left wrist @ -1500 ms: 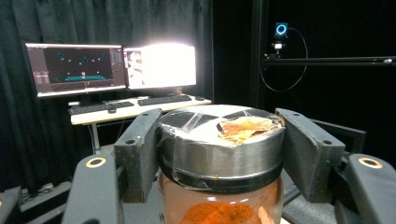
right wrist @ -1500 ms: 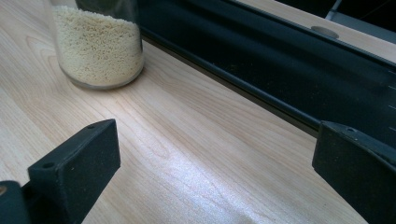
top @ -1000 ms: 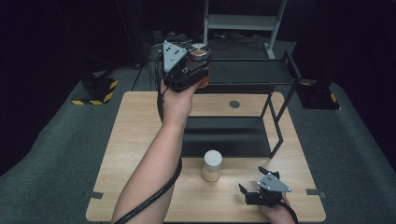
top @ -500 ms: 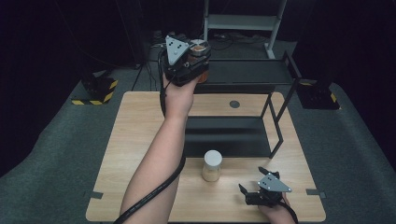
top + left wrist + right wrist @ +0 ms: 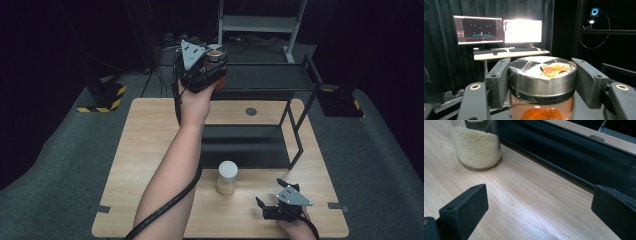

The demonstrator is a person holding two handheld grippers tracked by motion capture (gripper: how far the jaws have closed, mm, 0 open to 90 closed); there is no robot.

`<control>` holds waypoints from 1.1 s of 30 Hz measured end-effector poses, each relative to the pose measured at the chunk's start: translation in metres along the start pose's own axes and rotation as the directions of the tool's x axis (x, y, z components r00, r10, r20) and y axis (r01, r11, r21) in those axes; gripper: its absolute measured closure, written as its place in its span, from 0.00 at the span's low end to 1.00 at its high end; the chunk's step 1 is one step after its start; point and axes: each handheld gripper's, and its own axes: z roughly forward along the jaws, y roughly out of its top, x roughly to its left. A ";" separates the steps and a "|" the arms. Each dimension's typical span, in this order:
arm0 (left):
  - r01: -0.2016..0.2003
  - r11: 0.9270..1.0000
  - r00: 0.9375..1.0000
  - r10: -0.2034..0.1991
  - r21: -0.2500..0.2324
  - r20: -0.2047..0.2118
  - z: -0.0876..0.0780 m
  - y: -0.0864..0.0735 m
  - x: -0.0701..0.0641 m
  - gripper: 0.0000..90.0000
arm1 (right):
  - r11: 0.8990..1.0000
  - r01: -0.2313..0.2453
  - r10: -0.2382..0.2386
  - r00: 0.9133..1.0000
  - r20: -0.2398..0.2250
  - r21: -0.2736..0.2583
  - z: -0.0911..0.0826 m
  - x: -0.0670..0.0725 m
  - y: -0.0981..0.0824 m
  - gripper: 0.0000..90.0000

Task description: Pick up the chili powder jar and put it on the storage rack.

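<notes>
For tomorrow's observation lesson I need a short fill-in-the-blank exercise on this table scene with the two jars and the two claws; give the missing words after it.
1. The left claw is shut on a jar of ____ powder.
2. That jar's lid is made of ____.
3. The jar of pale grains stands on the wooden ____.
4. The right claw has its jaws ____, with nothing between them.

Missing words: orange; metal; table; open
</notes>
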 end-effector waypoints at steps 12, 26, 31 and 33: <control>-0.001 1.000 1.000 0.001 0.002 0.022 -0.001 -0.001 0.004 0.38 | 1.000 0.009 -0.009 1.000 0.004 0.004 0.000 0.002 0.001 0.00; -0.018 1.000 1.000 0.018 0.020 0.012 -0.002 0.003 0.000 0.38 | 1.000 0.011 -0.011 1.000 0.005 0.005 0.000 0.002 0.001 0.00; -0.030 1.000 1.000 0.030 0.006 -0.003 -0.002 0.003 -0.004 0.28 | 1.000 0.011 -0.011 1.000 0.005 0.004 0.000 0.002 0.001 0.00; -0.033 0.999 0.999 0.033 0.006 -0.012 -0.002 0.004 -0.008 0.18 | 1.000 0.012 -0.012 1.000 0.004 0.004 0.000 0.002 0.001 0.00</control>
